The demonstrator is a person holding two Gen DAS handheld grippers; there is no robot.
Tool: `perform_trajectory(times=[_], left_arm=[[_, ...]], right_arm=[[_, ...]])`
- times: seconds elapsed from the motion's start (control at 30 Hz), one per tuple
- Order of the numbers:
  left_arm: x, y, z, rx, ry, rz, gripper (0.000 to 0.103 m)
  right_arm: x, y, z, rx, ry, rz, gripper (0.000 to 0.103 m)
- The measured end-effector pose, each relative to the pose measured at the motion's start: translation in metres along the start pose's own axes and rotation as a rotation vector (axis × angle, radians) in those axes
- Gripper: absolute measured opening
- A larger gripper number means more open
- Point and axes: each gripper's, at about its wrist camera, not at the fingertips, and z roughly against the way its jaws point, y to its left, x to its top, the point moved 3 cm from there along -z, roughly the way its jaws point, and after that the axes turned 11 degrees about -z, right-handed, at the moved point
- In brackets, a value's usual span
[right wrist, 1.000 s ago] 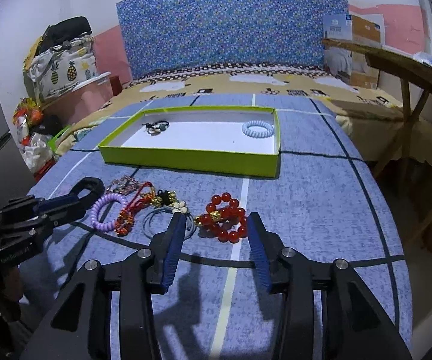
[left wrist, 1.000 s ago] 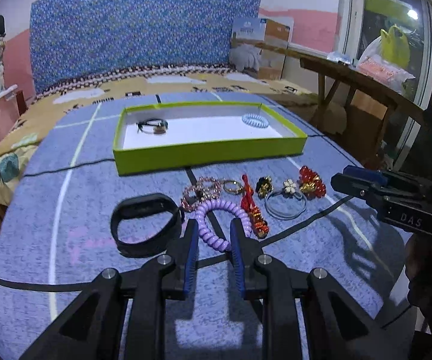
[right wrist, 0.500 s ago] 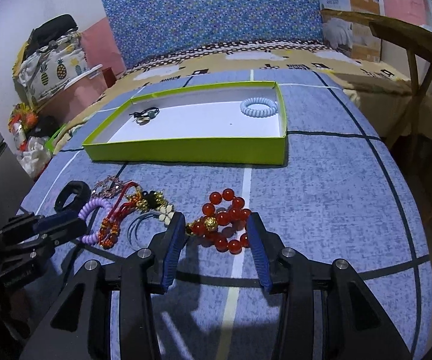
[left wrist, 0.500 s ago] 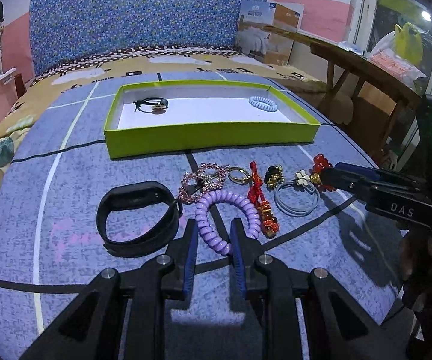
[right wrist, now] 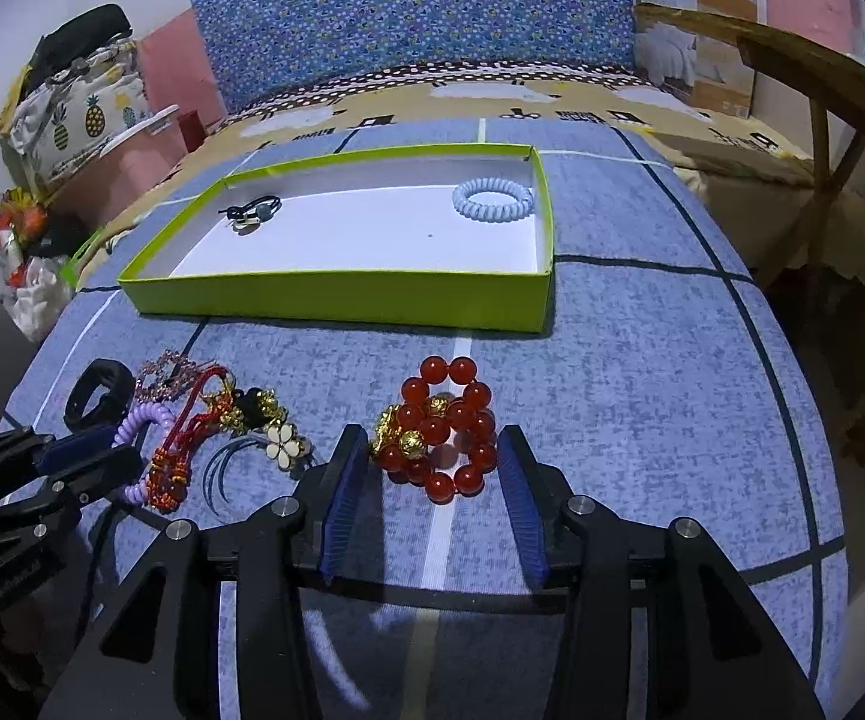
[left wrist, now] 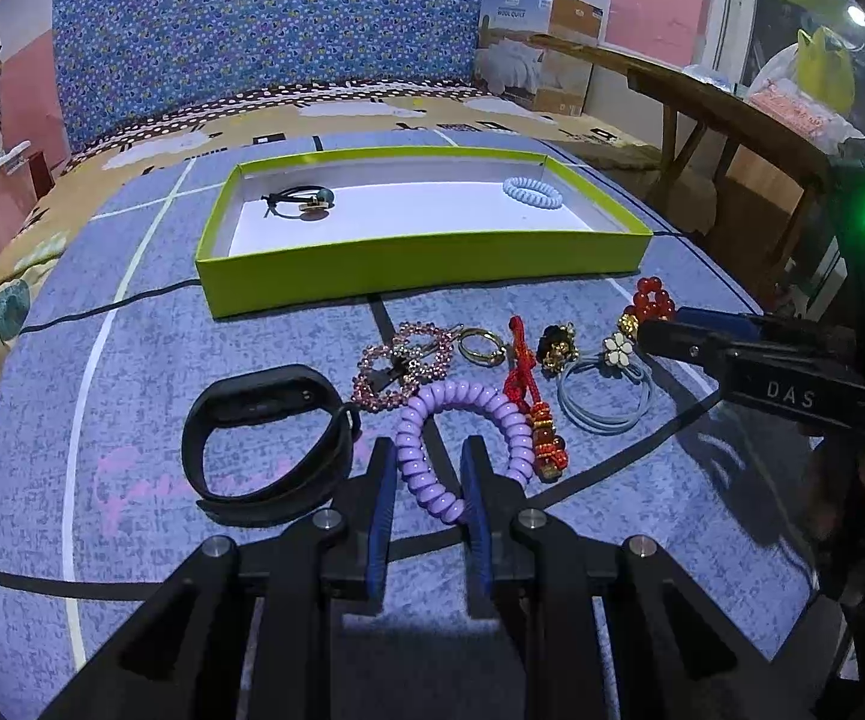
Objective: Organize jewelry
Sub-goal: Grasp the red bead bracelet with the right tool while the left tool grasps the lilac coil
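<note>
A green tray (left wrist: 420, 276) with a white floor holds a black hair tie (left wrist: 297, 201) and a pale blue coil tie (left wrist: 532, 192). In front of it lie a black band (left wrist: 264, 438), a pink bead ring (left wrist: 402, 363), a purple coil tie (left wrist: 462, 438), a red knot charm (left wrist: 531, 402) and a flower hair tie (left wrist: 603, 387). My left gripper (left wrist: 429, 471) is open, its fingers on either side of the purple coil's near loop. My right gripper (right wrist: 432, 456) is open around the red bead bracelet (right wrist: 441, 426).
The blue cloth (right wrist: 642, 390) covers the table, whose edge curves near on the right. A wooden bench (left wrist: 726, 114) stands to the right. A bed with a blue headboard (left wrist: 264, 36) lies behind. The tray also shows in the right wrist view (right wrist: 342, 300).
Both grippers have moved forward and down. The left fingers now straddle the purple coil tie; the right fingers now flank the red bead bracelet.
</note>
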Motion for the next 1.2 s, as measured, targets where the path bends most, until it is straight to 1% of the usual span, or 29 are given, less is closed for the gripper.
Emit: perform_trajectory(times=[0.13,0.23,0.3,0.43,0.63,0.67,0.7,0.77,0.8,0.87,1.03,1.2], left_arm=[[0.000,0.001,0.000,0.004,0.001,-0.005,0.023],[0.000,0.000,-0.001,0.001,0.000,-0.001,0.023],[0.001,0.000,-0.001,0.004,0.000,-0.003,0.023],[0.001,0.001,-0.002,0.004,0.001,-0.005,0.023],[0.001,-0.002,-0.002,0.014,0.003,-0.023,0.023],[0.001,-0.002,-0.002,0.016,0.004,-0.026,0.023],[0.001,-0.003,-0.002,0.015,0.005,-0.029,0.018],[0.000,-0.003,-0.002,0.018,0.007,-0.035,0.011],[0.000,-0.003,-0.001,0.017,0.006,-0.037,0.010],[-0.001,-0.004,-0.001,0.010,0.004,-0.041,0.010],[-0.002,-0.006,0.003,-0.008,-0.006,-0.048,0.009],[-0.005,-0.003,0.011,-0.033,-0.029,-0.023,0.009]], right_arm=[[0.003,0.000,-0.004,0.003,0.022,0.019,0.046],[0.006,0.004,-0.001,-0.021,0.010,0.059,0.047],[0.008,0.005,-0.004,-0.026,0.025,0.069,0.047],[0.011,0.002,-0.013,-0.018,0.041,0.053,0.047],[0.014,0.002,-0.017,-0.027,0.037,0.050,0.047],[0.014,0.002,-0.016,-0.028,0.036,0.048,0.042],[0.015,0.001,-0.016,-0.033,0.033,0.047,0.032],[0.015,-0.001,-0.014,-0.032,0.028,0.034,0.023],[0.014,-0.003,-0.013,-0.028,0.027,0.028,0.021],[0.013,-0.005,-0.010,-0.020,0.024,0.018,0.019],[0.011,-0.005,0.001,-0.003,-0.007,0.011,0.019],[0.004,-0.006,0.011,0.017,-0.017,0.003,0.019]])
